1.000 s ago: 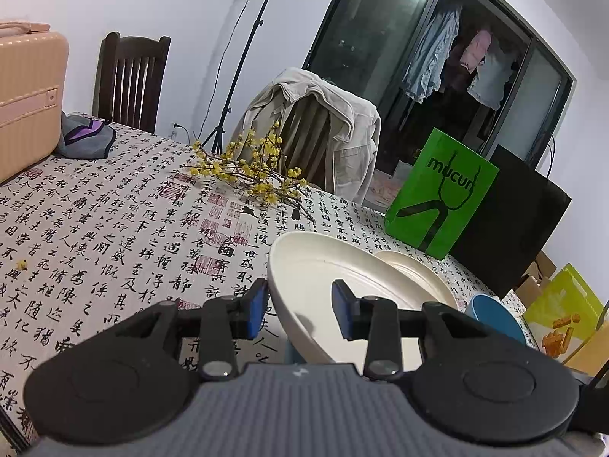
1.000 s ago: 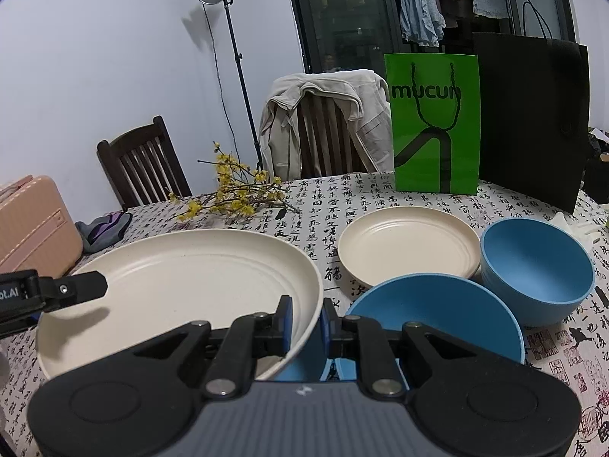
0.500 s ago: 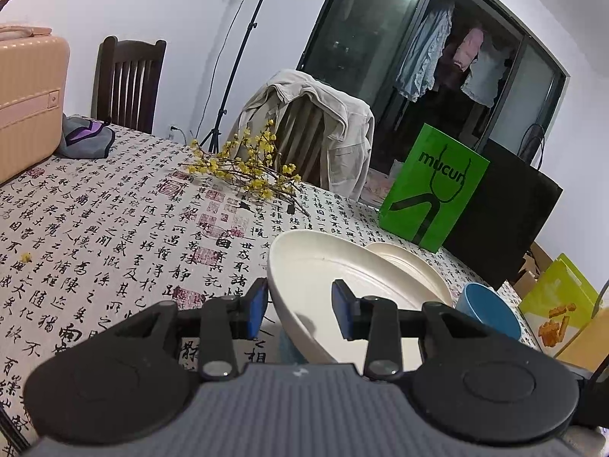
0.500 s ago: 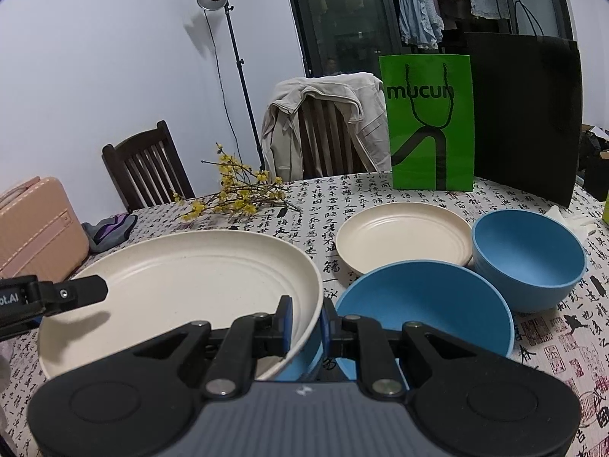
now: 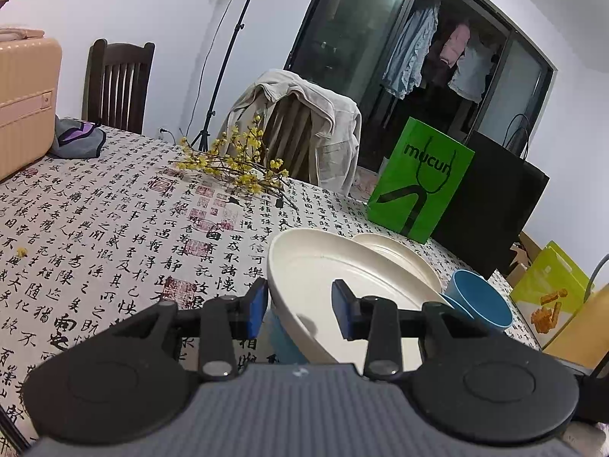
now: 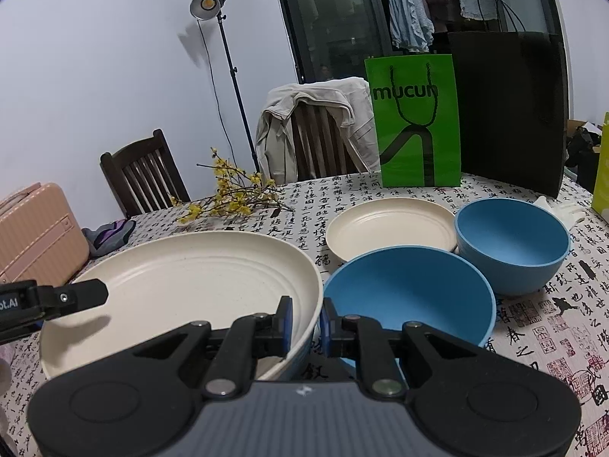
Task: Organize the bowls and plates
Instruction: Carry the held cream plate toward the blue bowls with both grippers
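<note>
A large cream plate (image 6: 190, 278) (image 5: 312, 266) is carried just above the patterned table (image 6: 552, 323), and something blue shows under its near rim. My right gripper (image 6: 306, 321) is shut on the plate's right rim. My left gripper (image 5: 298, 301) straddles the opposite rim; its outer pad sits at the edge, its inner pad stands clear above the plate's floor. One left finger (image 6: 76, 297) reaches over the plate in the right wrist view. On the table to the right lie a small cream plate (image 6: 388, 228) (image 5: 396, 255), a wide blue bowl (image 6: 411, 297) and a deeper blue bowl (image 6: 514, 243) (image 5: 479, 301).
A sprig of yellow flowers (image 5: 236, 163) lies at the table's far side. A green paper bag (image 5: 418, 186) and a black bag (image 5: 491, 209) stand behind the dishes. A pink suitcase (image 5: 23, 103) and a grey cloth (image 5: 76, 137) sit far left. Chairs line the far edge.
Both grippers and the large plate between them have drifted slightly to the right, towards the blue bowls. The hold on the plate looks the same.
</note>
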A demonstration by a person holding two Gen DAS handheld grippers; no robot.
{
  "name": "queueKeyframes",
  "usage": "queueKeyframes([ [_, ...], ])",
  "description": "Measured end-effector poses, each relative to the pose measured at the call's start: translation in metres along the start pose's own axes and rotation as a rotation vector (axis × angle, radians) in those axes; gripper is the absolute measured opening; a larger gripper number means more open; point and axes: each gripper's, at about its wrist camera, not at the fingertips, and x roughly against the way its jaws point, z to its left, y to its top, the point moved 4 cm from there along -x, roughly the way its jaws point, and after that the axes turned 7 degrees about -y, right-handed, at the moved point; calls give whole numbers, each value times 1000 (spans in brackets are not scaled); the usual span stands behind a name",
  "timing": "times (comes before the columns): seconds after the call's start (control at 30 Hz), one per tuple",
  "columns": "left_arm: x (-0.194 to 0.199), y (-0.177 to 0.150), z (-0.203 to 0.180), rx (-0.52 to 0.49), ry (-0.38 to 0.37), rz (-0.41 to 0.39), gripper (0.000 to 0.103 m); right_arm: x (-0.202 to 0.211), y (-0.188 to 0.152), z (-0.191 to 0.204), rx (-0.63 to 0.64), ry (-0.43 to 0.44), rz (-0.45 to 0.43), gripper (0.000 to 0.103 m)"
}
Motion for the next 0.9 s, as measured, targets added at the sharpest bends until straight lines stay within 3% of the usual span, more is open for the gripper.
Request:
queueKeyframes([
  [0.9, 16, -18, -10, -34, -55, -16, 37, 28, -17, -10, -43, -14, -67, 15],
])
